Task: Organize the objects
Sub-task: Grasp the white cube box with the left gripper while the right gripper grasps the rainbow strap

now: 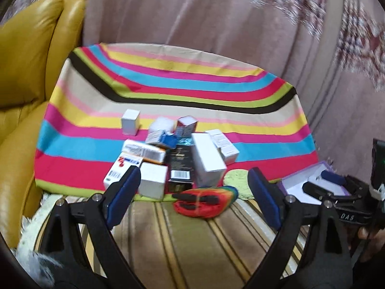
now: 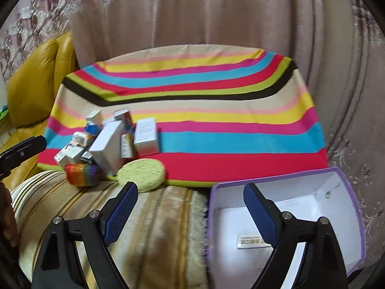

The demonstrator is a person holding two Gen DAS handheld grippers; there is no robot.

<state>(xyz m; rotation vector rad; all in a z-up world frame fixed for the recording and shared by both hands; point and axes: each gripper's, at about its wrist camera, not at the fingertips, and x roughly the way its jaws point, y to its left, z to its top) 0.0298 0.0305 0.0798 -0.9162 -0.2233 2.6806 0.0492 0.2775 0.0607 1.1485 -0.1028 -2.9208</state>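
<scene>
Covering most of the view, a striped cloth (image 1: 182,91) in pink, yellow, blue, red and green lies over the counter, with a pinkish curtain (image 1: 192,12) behind and a yellow leather sofa (image 1: 31,60) on the left. Nearer the camera is a beige striped cover (image 2: 149,216) with fluffy trim. On its right side sits an open purple box (image 2: 346,192), white inside, holding only a small label strip (image 2: 250,242). The pile of small cartons (image 1: 173,154) clusters on the near left part of the cloth — white ones, a black one with a barcode (image 1: 179,166), an orange-and-white one (image 1: 144,151), most tipped or leaning on each other; one white carton (image 1: 130,121) stands apart, upright, behind the pile. Just in front of the pile, a round green pad (image 2: 142,171) and a rainbow-striped pouch (image 2: 83,174) lie at the cloth's edge, near each other. Left tool (image 1: 195,192) hovers near the pile, jaws spread wide, nothing between them. Right tool (image 2: 190,213) is wide too — empty, right finger over the purple box.
</scene>
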